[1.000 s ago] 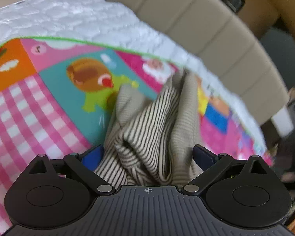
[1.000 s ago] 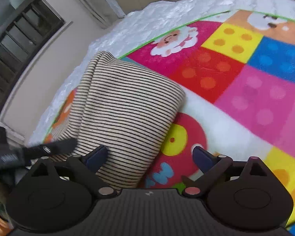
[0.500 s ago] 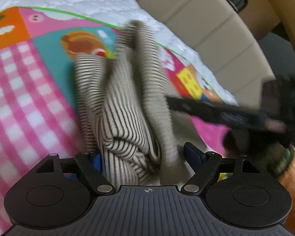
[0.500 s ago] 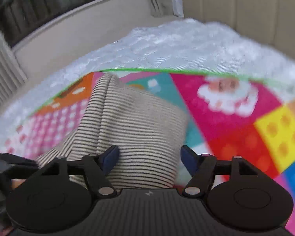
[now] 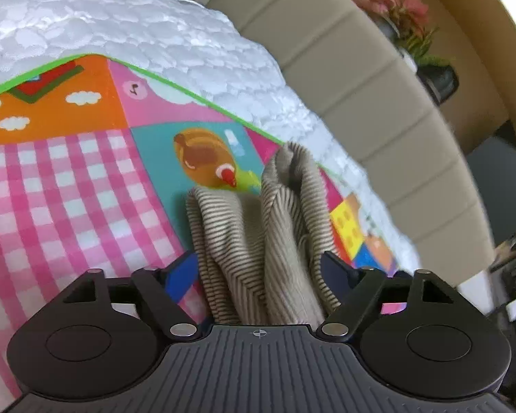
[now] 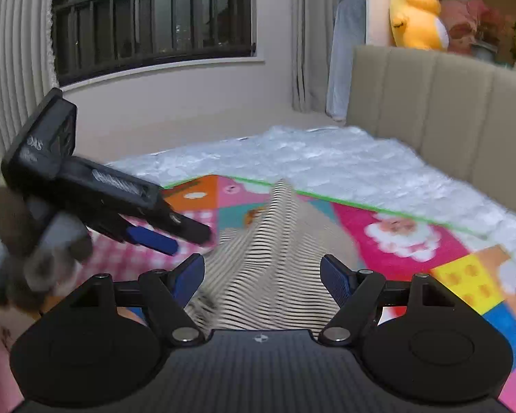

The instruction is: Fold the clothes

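The striped garment (image 5: 265,241) lies bunched on the colourful play mat (image 5: 68,186) — between both pairs of fingers. The left gripper (image 5: 259,268) and right gripper (image 6: 262,272) both stand wide, gripping nothing.

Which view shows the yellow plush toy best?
The right wrist view: the yellow plush toy sits whole above the beige headboard. The left wrist view catches only a cropped sliver of it at the top edge.

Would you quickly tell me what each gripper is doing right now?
Left gripper: open, striped garment bunched between its fingers.
Right gripper: open, the garment between its fingers, not clamped.
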### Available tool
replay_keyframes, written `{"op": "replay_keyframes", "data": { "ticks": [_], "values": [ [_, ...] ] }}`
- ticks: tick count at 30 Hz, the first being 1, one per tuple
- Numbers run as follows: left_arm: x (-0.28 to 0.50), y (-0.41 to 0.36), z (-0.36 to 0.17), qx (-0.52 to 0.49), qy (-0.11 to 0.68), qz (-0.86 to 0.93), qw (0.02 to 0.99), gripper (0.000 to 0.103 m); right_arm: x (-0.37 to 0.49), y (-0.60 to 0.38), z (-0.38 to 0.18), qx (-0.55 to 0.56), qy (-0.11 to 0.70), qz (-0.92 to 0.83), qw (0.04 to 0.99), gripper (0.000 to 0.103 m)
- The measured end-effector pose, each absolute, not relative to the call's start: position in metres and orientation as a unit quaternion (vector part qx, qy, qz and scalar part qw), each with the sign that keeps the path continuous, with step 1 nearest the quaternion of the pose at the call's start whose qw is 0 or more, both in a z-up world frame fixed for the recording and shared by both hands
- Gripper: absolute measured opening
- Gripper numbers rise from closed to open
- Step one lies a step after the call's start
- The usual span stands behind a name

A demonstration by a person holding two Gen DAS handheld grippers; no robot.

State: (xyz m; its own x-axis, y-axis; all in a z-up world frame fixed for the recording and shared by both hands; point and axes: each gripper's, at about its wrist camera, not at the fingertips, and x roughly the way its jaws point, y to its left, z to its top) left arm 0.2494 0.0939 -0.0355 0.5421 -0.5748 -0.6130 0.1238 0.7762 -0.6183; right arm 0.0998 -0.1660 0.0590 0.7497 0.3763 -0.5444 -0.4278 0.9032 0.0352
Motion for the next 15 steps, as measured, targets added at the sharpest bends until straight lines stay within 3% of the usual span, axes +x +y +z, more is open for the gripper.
{"op": "replay_keyframes", "data": {
  "ticks": [2,6,10,15],
  "values": [
    [0.248,0.093,-0.036,-0.241,0.433,-0.194,0.847,0.076,0.106,-0.153,0.046,-0.08,0.307,0.204,0.926,0.076],
    [0.244,0.1,-0.038,-0.239,0.436,-0.196,0.845,0.064,0.109,-0.164,0.039,-0.083,0.327,0.196,0.921,0.024],
    [0.251,0.085,-0.043,-0.233,0.443,-0.24,0.831,0.044,0.12,-0.176,0.068,-0.015,0.316,0.205,0.926,0.014],
    [0.258,0.066,-0.059,-0.199,0.474,-0.254,0.819,0.043,0.134,-0.177,0.093,0.057,0.31,0.232,0.92,0.01]
  ]
}}
